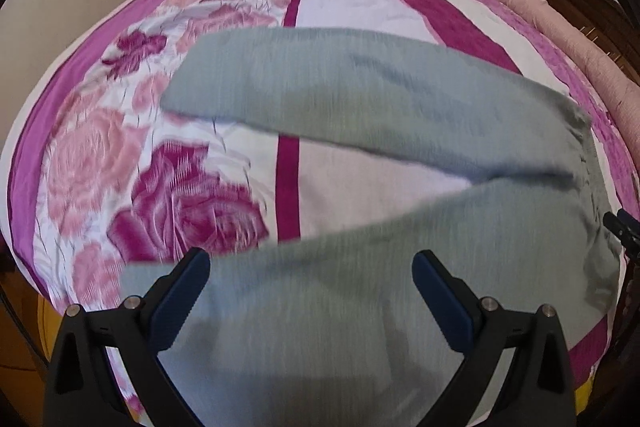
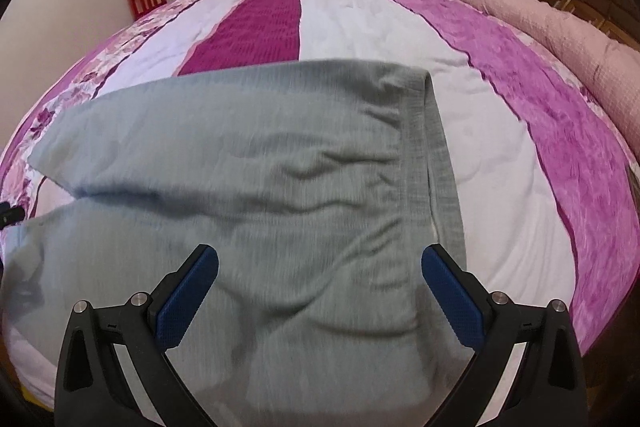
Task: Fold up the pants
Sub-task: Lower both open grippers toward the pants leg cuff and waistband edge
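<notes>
Grey pants spread on the bed, both grippers hovering empty.

The bed (image 2: pixel 500 155) carries the pants (image 2: pixel 280 167), filling mid-frame, legs splayed left. Left gripper (image 1: pixel 310 291) and right gripper (image 2: pixel 320 287) have fingers wide apart, holding nothing; I'd pinch the near edge evenly first.

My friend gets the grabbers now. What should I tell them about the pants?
Left gripper: jaws open, holding nothing, over the lower part of the near leg.
Right gripper: jaws open, holding nothing, over the waist end.
The grey pants lie flat on the striped bedspread, legs spread apart in a V, waistband to the right.
Done: pants are laid out. No fold shows yet.
Left: probably bring one leg onto the other, then fold along the length.
</notes>
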Available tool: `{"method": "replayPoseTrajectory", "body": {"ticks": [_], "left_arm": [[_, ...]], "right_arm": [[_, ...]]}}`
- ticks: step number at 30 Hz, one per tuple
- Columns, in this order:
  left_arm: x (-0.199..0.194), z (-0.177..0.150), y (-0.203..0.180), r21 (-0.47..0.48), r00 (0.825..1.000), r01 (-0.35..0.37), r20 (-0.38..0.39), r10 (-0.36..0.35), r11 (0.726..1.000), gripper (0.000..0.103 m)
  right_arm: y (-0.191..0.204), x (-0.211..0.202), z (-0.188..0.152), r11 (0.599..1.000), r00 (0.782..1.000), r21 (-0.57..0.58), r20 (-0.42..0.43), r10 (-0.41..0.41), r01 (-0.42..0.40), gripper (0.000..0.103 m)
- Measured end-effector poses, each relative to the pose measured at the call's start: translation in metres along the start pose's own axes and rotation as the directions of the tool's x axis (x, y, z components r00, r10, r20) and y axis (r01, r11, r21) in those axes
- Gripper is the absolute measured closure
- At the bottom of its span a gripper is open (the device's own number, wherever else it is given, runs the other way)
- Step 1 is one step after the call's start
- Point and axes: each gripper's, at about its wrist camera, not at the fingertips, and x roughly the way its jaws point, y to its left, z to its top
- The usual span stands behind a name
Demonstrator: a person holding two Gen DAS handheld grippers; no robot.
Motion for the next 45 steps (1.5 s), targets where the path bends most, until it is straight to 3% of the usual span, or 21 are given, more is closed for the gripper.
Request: {"method": "replayPoseTrajectory", "body": {"ticks": [16,29,38,45], "left_arm": [[0.03,0.095,0.012,0.014,1.0,-0.003,0.02,0.002,1.0,0.0],[0.075,0.152,0.06,-0.064,0.999,-0.038,-0.005,0.038,0.997,0.0],[0.114,0.179,0.092,-0.109,0.997,-0.078,-0.017,0.077,0.991,0.0],[0.135,0.18,0.101,-0.126,0.997,-0.081,-0.031,0.077,0.989,0.0]], "right_arm": [[0.011,0.038,0.058,0.995,1.0,-0.103,0.008,0.016,-0.015,0.0],[-0.025,0.078,0.108,0.999,1.0,-0.036,-0.004,-0.029,0.029,0.0],[-0.044,0.111,0.133,0.998,0.998,-0.036,-0.004,-0.056,0.056,0.0],[-0.048,0.143,0.137,0.997,0.997,-0.053,-0.039,-0.062,0.06,0.0]]}}
